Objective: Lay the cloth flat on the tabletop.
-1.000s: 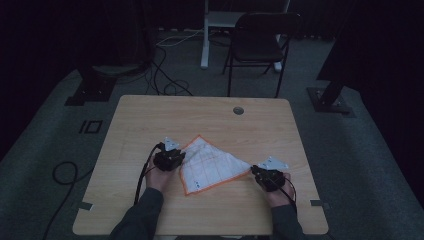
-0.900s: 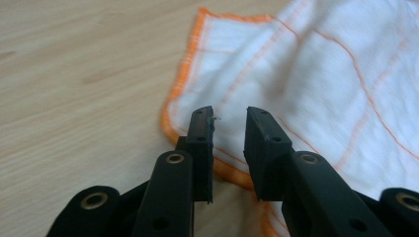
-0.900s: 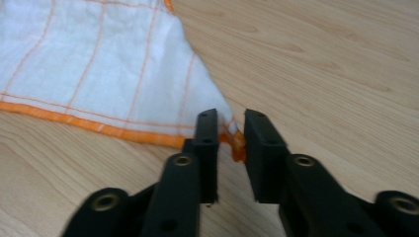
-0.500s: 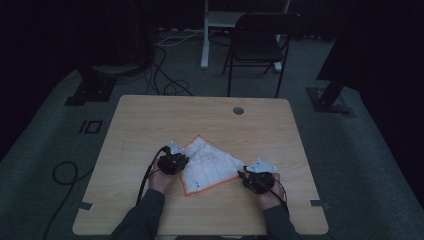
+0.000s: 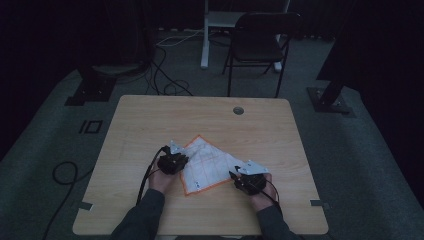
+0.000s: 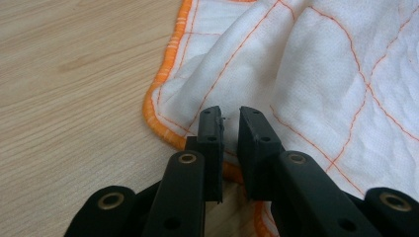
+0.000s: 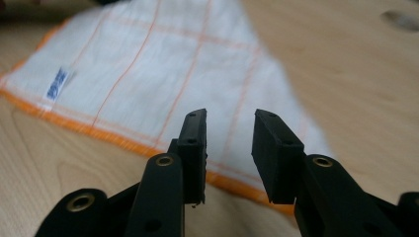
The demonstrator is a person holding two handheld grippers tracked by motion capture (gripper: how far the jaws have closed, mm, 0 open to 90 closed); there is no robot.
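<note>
White, orange-hemmed cloth (image 5: 207, 164) lies rumpled and partly folded mid-tabletop (image 5: 150, 120), folding seemingly unfinished: the left hand-held gripper (image 6: 230, 118) has been narrowing over its near hem, a slim gap left, nothing pinched, while the right hand-held gripper (image 7: 230, 131) hovers open at the opposite edge.

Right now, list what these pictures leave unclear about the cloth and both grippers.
- Cloth edge, left gripper view: hidden behind the left gripper, so a pinch cannot be confirmed.
- Blue label, right gripper view: too blurred to read.
- Right gripper, high view: too small and dark to show its jaw gap.
</note>
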